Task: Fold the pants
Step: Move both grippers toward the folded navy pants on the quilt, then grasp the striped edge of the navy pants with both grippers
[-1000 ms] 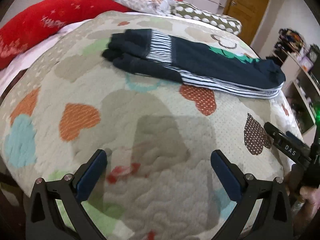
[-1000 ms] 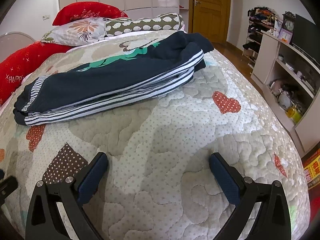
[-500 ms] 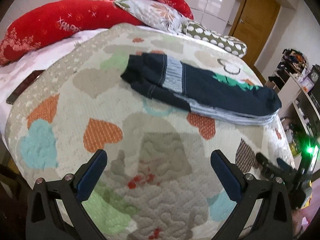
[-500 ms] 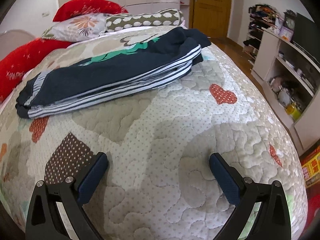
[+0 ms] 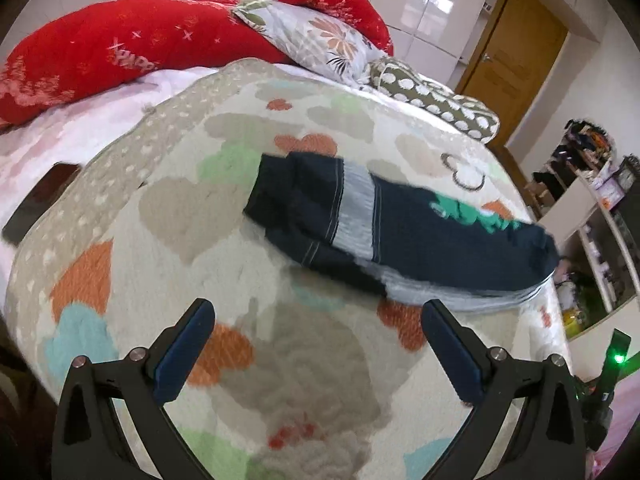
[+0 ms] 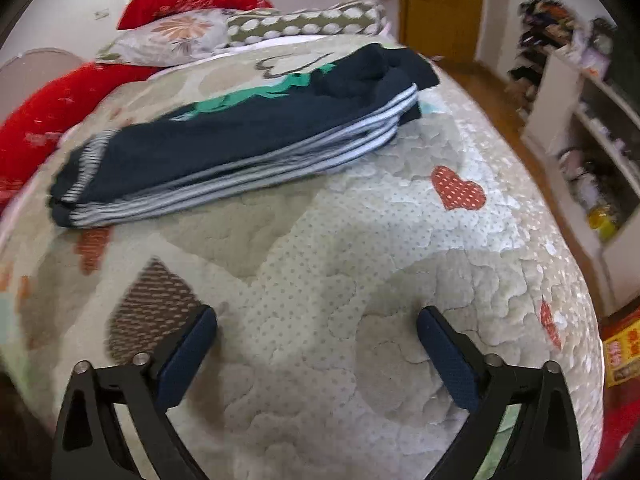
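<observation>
While motion blur smears the pants [image 5: 400, 236] stripes, left tool [image 5: 318, 344] and right tool [image 6: 316, 344] gape wide, empty.

Motion-blurred throughout in both views. Stripes on the pants [image 5: 400, 236] smeared into grey bands; green print [image 6: 256, 96] illegible. Shelf contents [image 6: 592, 184] too blurred to identify. Bases of left tool [image 5: 318, 344] and right tool [image 6: 316, 346] cut off by the lower edges. Dark flat object [image 5: 36, 208] beside the quilt [image 5: 168, 208] unidentifiable.

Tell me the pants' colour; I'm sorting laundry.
Dark navy pants with white side stripes, clearest in the right wrist view.
</observation>
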`<state>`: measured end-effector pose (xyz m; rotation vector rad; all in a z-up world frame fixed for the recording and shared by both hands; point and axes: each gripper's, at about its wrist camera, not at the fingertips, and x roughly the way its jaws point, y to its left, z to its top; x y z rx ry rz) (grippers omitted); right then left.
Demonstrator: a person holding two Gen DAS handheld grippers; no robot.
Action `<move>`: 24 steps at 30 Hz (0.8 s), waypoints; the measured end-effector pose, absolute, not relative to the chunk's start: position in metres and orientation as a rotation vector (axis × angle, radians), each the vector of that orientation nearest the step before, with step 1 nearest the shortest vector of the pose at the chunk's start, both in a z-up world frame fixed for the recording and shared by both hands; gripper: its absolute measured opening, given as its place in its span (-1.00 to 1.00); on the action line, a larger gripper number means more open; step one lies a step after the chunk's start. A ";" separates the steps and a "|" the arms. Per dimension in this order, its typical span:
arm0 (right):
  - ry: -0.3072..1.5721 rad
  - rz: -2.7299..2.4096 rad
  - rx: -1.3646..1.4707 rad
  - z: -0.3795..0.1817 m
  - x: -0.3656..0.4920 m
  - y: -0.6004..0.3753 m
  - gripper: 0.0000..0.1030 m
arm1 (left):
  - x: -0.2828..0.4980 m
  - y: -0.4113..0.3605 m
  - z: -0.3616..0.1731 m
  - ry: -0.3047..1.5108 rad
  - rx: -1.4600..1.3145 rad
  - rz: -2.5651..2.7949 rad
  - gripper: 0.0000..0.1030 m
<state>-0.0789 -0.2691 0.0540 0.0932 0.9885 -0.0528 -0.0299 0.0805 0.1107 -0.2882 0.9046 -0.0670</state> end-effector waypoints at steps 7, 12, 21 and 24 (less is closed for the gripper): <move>0.964 0.169 0.301 0.099 -0.039 -0.291 0.64 | 0.024 0.081 0.096 1.035 -0.425 -0.178 0.31; 0.999 0.362 0.610 0.086 0.003 -0.286 0.58 | 0.054 0.070 0.072 1.153 -0.491 -0.233 0.31; 1.128 0.355 0.789 0.048 0.040 -0.270 0.55 | 0.096 0.062 0.040 1.274 -0.602 -0.262 0.31; 1.127 0.324 0.804 0.048 0.045 -0.275 0.52 | 0.096 0.068 0.046 1.271 -0.638 -0.267 0.30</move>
